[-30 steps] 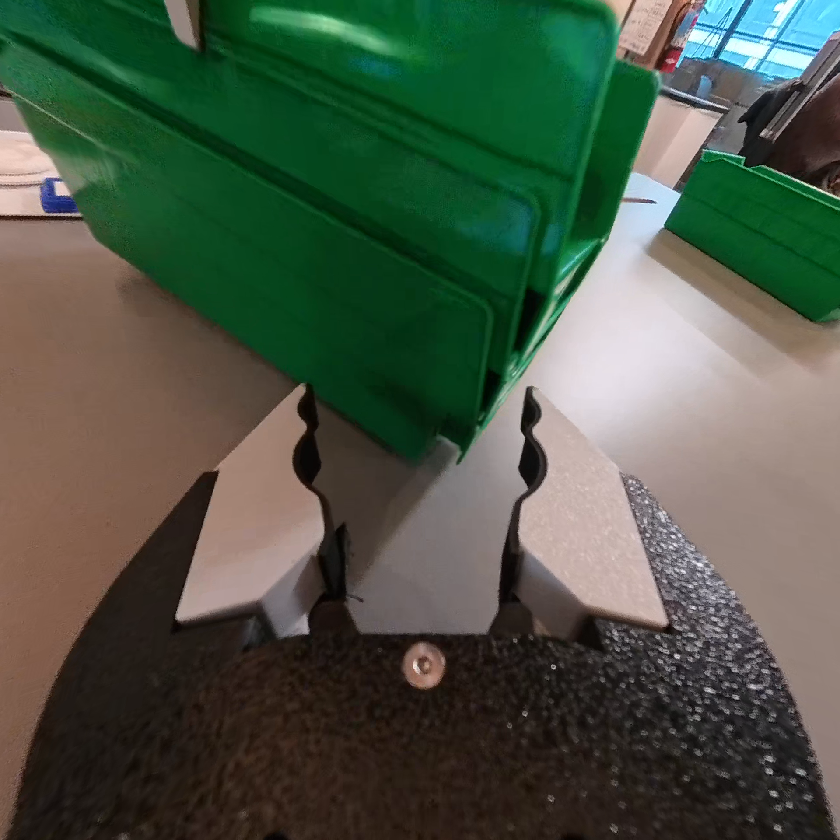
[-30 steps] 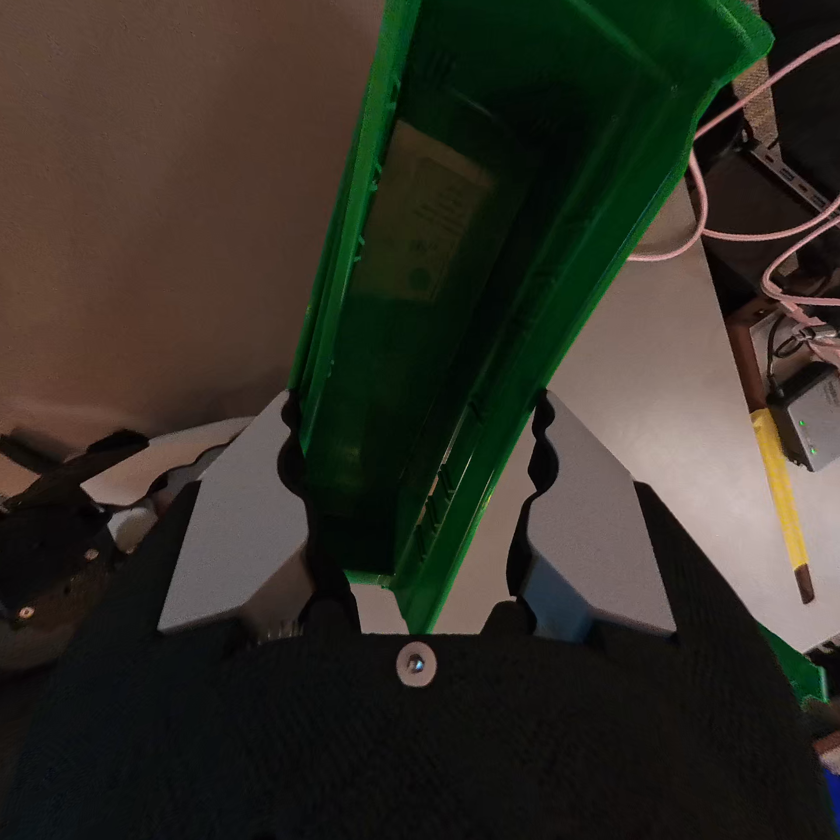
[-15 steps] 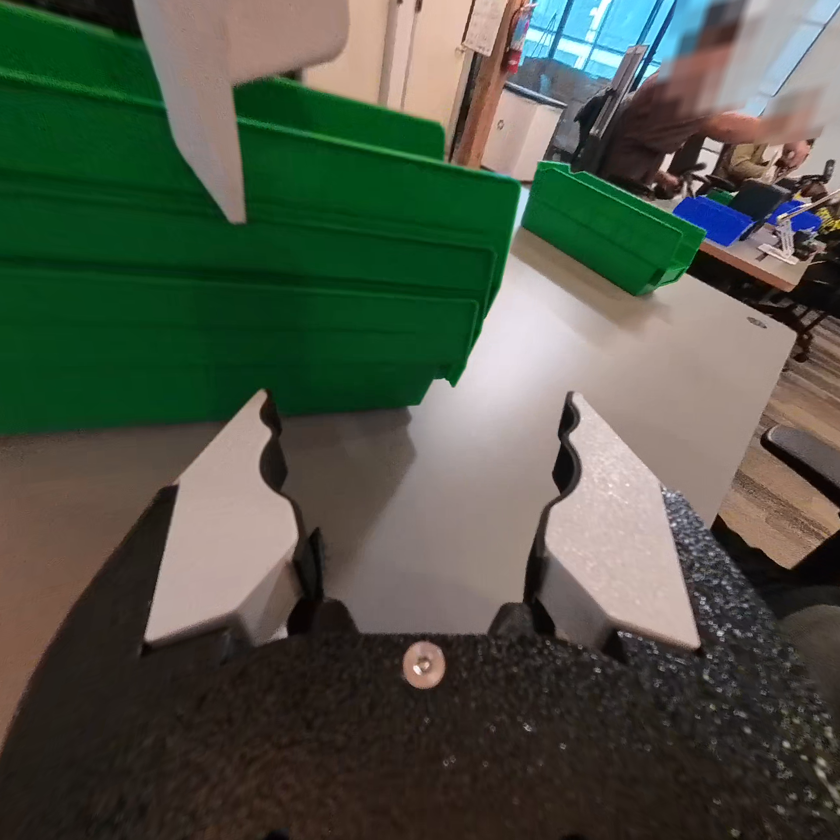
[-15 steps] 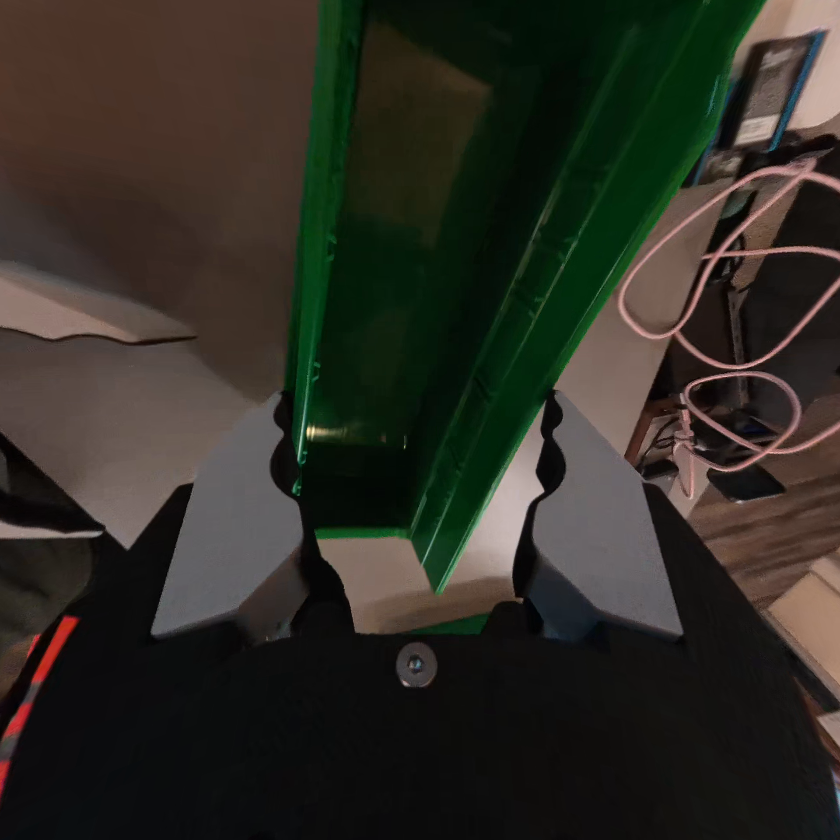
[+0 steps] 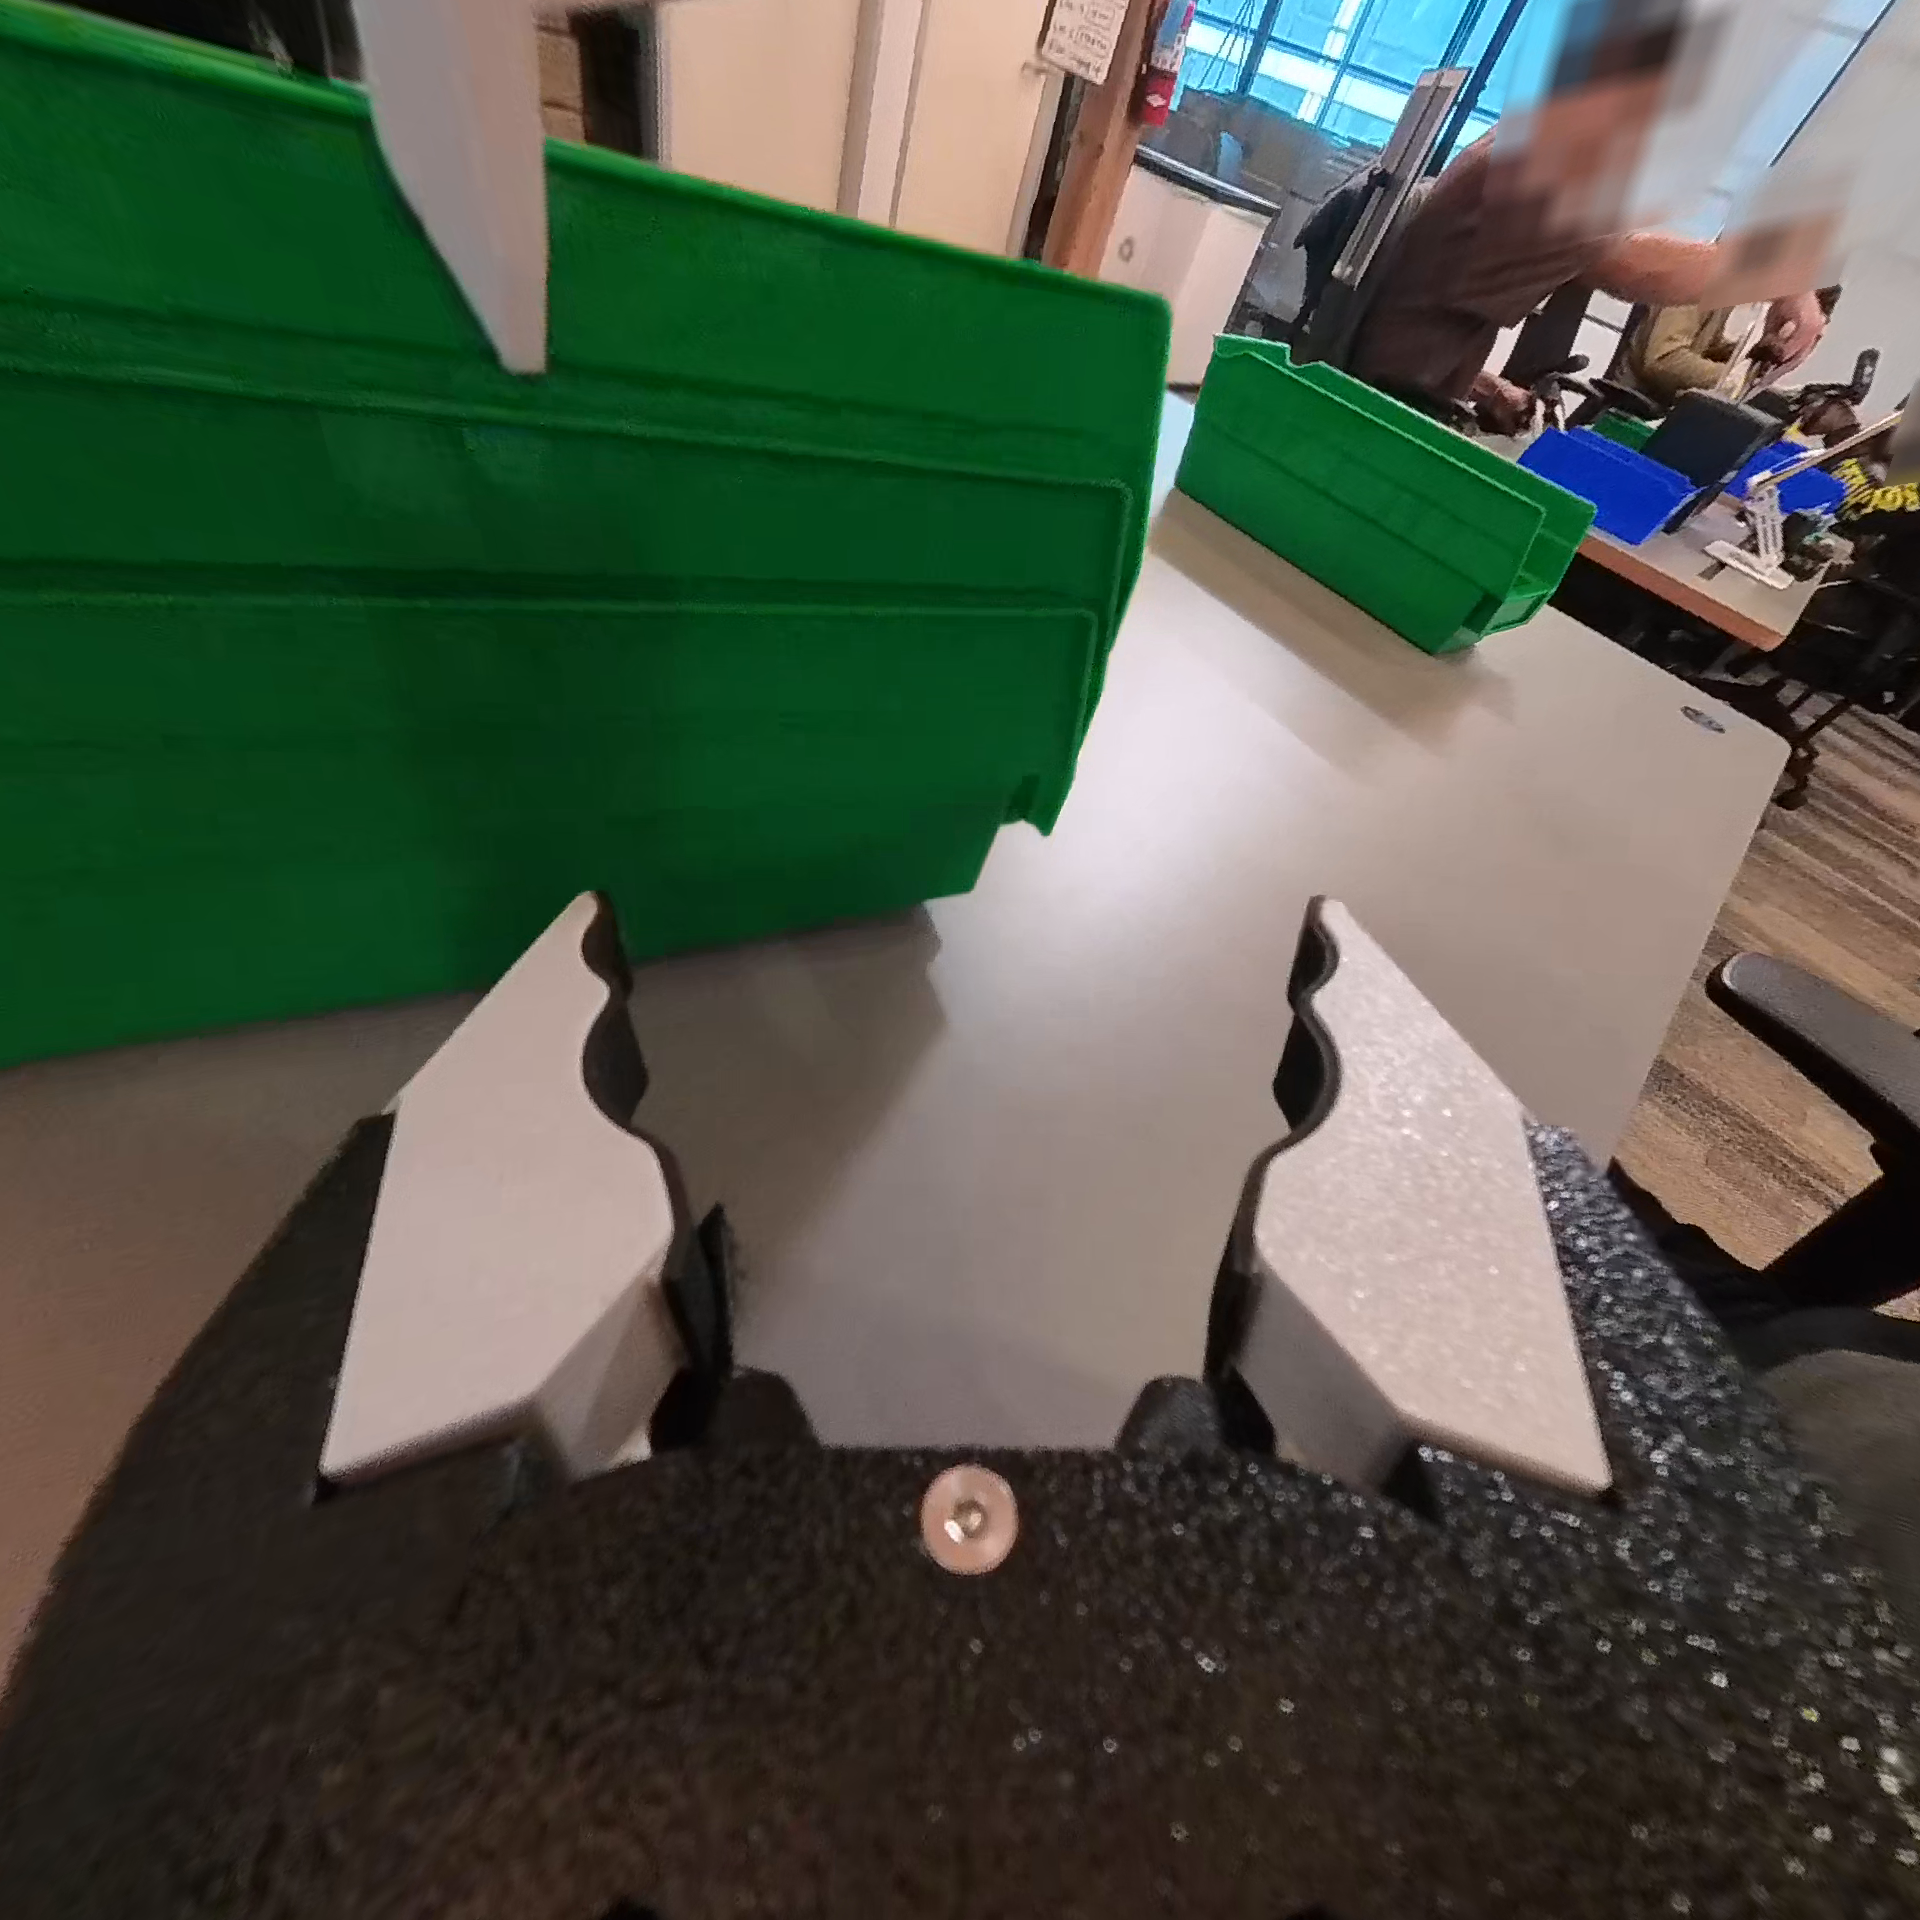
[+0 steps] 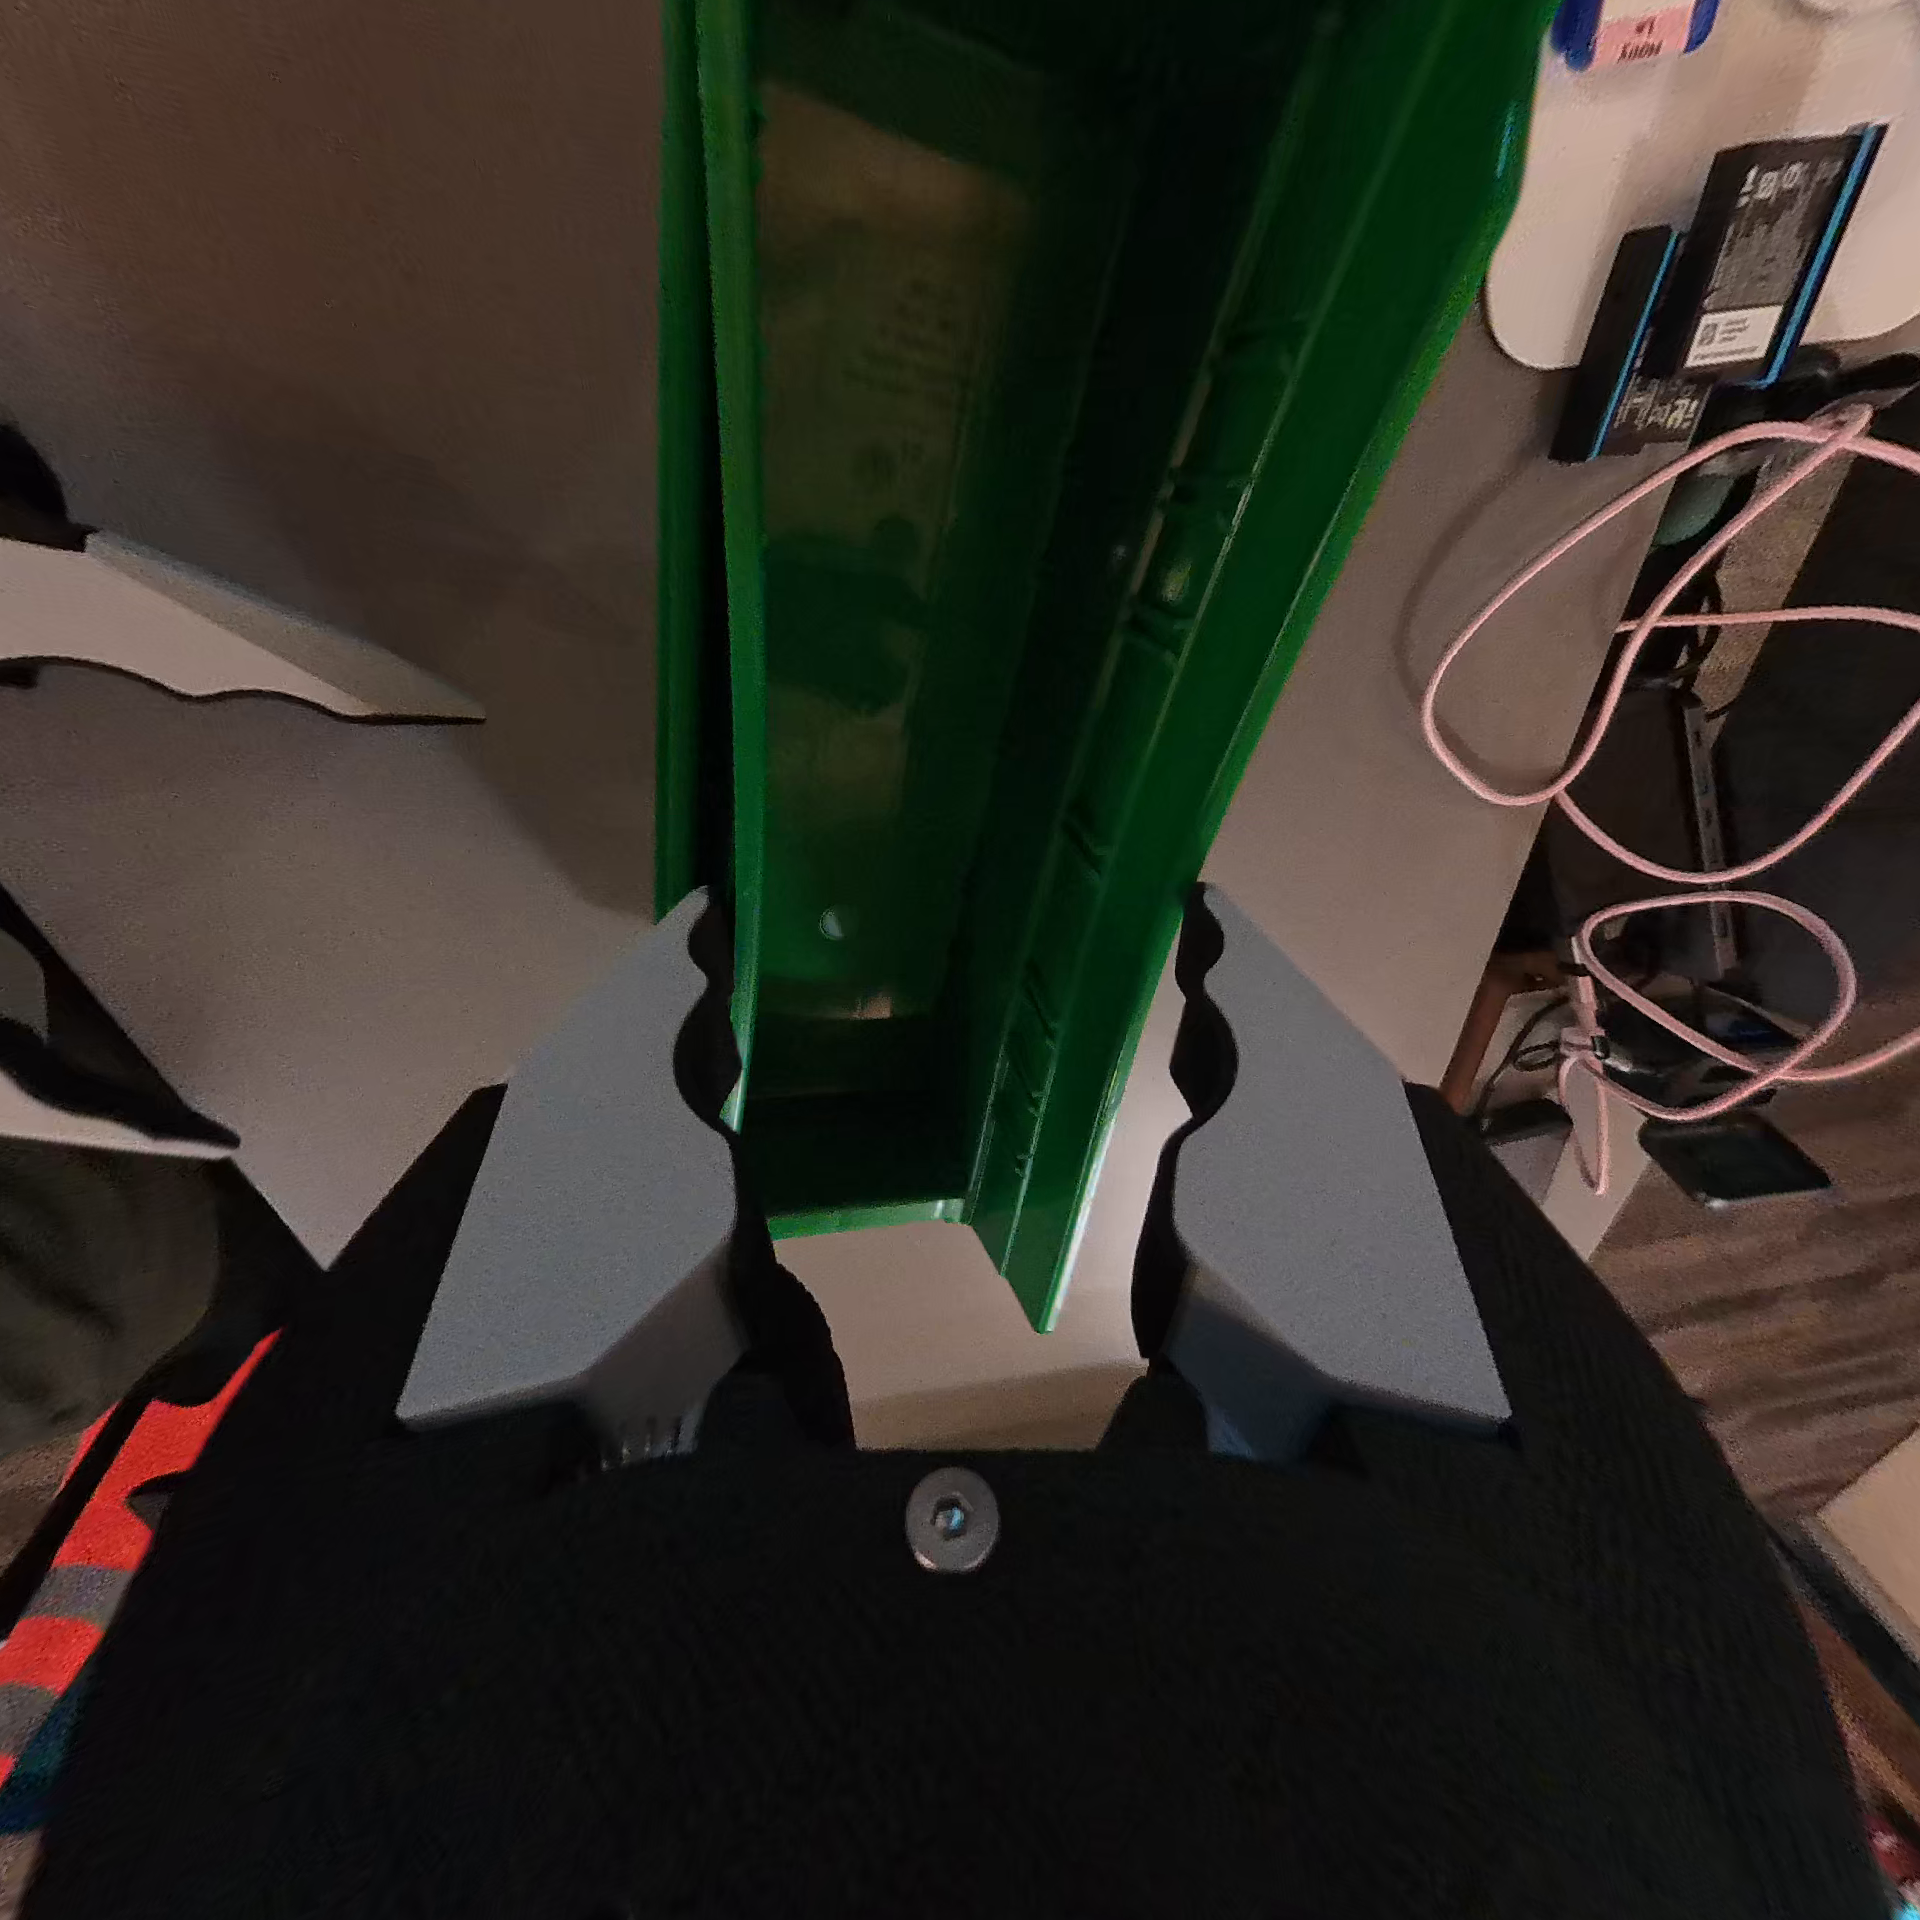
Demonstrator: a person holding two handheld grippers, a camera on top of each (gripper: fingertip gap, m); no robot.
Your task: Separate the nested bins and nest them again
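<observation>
A stack of nested green bins [image 5: 623, 675] stands on the grey table [image 5: 1299, 831], left of centre in the left wrist view. My left gripper [image 5: 961, 914] is open and empty, just in front of the stack's right end and not touching it. My right gripper [image 6: 945, 899] comes from above and clamps across the bin's width [image 6: 1049, 727]; both side walls lie between its fingers and touch them. One of its fingers [image 5: 468, 177] hangs over the near wall. A pale label [image 6: 883, 468] lies on the bin floor.
A second green bin [image 5: 1371, 499] sits at the table's back right, with blue bins [image 5: 1600, 488] and a person beyond. The table edge and a dark chair [image 5: 1818, 1039] are to the right. Pink cables [image 6: 1662, 727] hang past the table's far side.
The stack was tilted up off the table and now sits flat. My left gripper has swung away to its right end. My right gripper's jaws have narrowed on the bin.
</observation>
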